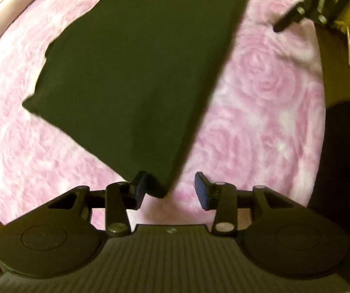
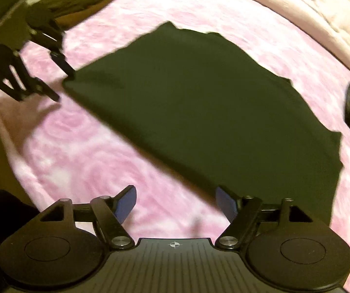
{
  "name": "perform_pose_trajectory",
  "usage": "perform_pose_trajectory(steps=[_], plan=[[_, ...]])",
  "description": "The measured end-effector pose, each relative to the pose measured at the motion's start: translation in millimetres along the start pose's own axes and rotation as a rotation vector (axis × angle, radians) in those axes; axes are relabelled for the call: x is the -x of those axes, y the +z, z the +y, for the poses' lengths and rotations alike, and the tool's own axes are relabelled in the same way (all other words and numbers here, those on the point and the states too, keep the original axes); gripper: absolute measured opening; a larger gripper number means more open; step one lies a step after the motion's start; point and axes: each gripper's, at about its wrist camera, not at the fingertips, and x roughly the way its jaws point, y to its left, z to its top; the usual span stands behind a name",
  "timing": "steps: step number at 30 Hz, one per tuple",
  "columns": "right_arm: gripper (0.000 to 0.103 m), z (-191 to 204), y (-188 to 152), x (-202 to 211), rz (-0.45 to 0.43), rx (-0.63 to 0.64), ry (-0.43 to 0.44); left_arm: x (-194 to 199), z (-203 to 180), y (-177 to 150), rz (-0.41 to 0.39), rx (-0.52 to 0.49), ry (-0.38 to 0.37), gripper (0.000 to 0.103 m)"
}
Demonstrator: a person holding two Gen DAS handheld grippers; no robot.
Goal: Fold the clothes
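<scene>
your left gripper (image 1: 171, 190) is nearest the work: its jaws stand partly apart, with the near corner of the dark garment (image 1: 136, 78) lying just between them, close to the left pad and clear of the right one. nothing is pinched, so treat that corner as released. your right gripper (image 2: 175, 205) stands wider, with only the pink rose-patterned blanket (image 2: 82, 166) between its pads; the garment's long folded edge runs just beyond its right finger, and it holds nothing either.

the garment lies flat on the blanket, already doubled into a broad panel, one long straight edge facing you and a ragged, stepped edge on the far side. it looks ready for a further fold, so the step in hand is taking a fresh grip.

to do it well, choose both corners of the same short end before you close. bring each gripper down so one pad slides under all layers, not only the top one, and avoid catching the plush blanket with it. close both together, lift just enough to clear, and carry the end across evenly so the straight edge stays aligned.

further off, a brown pile of clothes (image 2: 77, 2) sits at the blanket's far corner; keep the fold clear of it.
</scene>
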Motion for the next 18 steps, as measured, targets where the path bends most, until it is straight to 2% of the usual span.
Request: perform_pose_trajectory(steps=[4, 8, 11, 13, 15, 18], plan=[[0.075, 17.1, 6.2, -5.5, -0.014, 0.019, 0.041, 18.3, 9.1, -1.1, 0.013, 0.018, 0.030, 0.038], [0.075, 50.9, 25.8, -15.3, -0.063, 0.138, 0.086, 35.6, 30.5, 2.8, 0.014, -0.034, 0.082, 0.040], [0.074, 76.6, 49.2, -23.2, -0.103, 0.181, 0.118, 41.8, 54.9, -1.3, 0.009, -0.083, 0.102, 0.044], [0.074, 95.9, 63.8, -34.0, -0.129, 0.233, 0.100, 42.6, 70.2, -4.0, -0.007, -0.144, 0.118, 0.048], [0.060, 116.6, 78.2, -47.9, -0.146, 0.296, 0.061, 41.1, 85.8, -7.3, -0.040, -0.209, 0.121, 0.052], [0.059, 145.4, 94.6, -69.5, -0.151, 0.399, -0.025, 31.3, 109.6, -13.7, -0.104, -0.307, 0.102, 0.060]])
